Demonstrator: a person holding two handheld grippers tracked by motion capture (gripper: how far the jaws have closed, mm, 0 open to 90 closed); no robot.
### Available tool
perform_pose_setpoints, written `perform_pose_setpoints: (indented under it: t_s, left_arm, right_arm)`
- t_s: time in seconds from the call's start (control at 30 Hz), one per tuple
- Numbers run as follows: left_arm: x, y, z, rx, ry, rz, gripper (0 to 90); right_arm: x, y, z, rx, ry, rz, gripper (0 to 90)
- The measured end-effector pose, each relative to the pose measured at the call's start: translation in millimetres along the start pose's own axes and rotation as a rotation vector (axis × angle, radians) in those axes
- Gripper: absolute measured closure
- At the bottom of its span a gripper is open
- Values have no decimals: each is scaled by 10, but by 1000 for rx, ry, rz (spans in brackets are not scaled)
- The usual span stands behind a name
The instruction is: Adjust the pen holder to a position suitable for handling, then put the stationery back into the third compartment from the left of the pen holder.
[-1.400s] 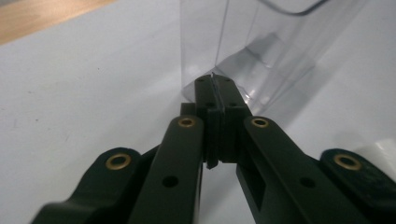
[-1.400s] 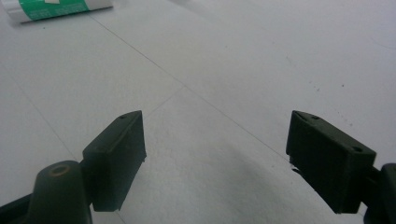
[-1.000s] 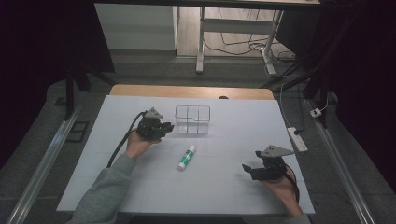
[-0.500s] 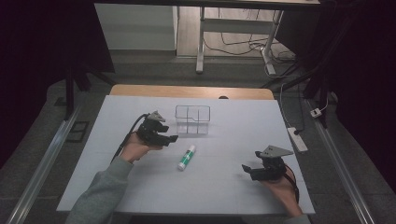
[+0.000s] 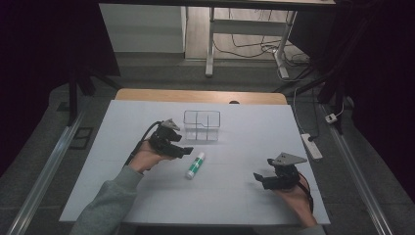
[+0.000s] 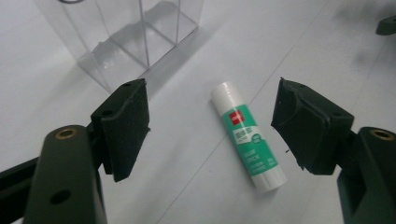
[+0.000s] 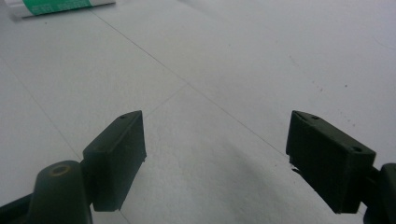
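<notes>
A white glue stick with a green label (image 5: 195, 165) lies flat on the white table, near its middle. In the left gripper view the glue stick (image 6: 248, 136) lies between and just beyond my open jaws. My left gripper (image 5: 184, 151) hovers just left of it, open, holding nothing. A clear plastic organiser with compartments (image 5: 201, 125) stands behind the stick, and its corner (image 6: 135, 35) appears at top left of the left gripper view. My right gripper (image 5: 259, 177) rests open near the front right of the table. An end of the glue stick (image 7: 56, 6) shows far off in the right gripper view.
The white table top (image 5: 235, 147) has bare room between the two grippers and along its front. A wooden strip (image 5: 200, 96) runs along the far edge. A power strip (image 5: 311, 146) lies on the floor to the right.
My left gripper has moved down and right, from beside the organiser toward the glue stick. The right gripper has stayed in place.
</notes>
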State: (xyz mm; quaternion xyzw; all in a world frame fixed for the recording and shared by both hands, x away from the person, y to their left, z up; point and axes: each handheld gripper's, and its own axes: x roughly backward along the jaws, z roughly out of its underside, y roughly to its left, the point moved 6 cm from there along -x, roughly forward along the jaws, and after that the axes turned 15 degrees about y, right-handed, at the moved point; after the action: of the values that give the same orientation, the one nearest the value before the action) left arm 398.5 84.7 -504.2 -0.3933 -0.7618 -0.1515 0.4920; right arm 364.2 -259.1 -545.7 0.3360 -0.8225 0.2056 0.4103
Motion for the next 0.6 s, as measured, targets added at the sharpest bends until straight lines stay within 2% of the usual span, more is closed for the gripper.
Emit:
perform_pose_setpoints:
  t_s: [0.07,0.23,0.6]
  left_arm:
    - [-2,-13,-16,7,0,-7,230]
    - [-33,-63,-49,-2,8,8,240]
    - [-202,-144,-102,-27,56,8,242]
  right_arm:
    - [-2,2,0,1,1,-1,191]
    - [-6,5,1,3,4,1,191]
    - [-12,10,-2,3,1,-3,191]
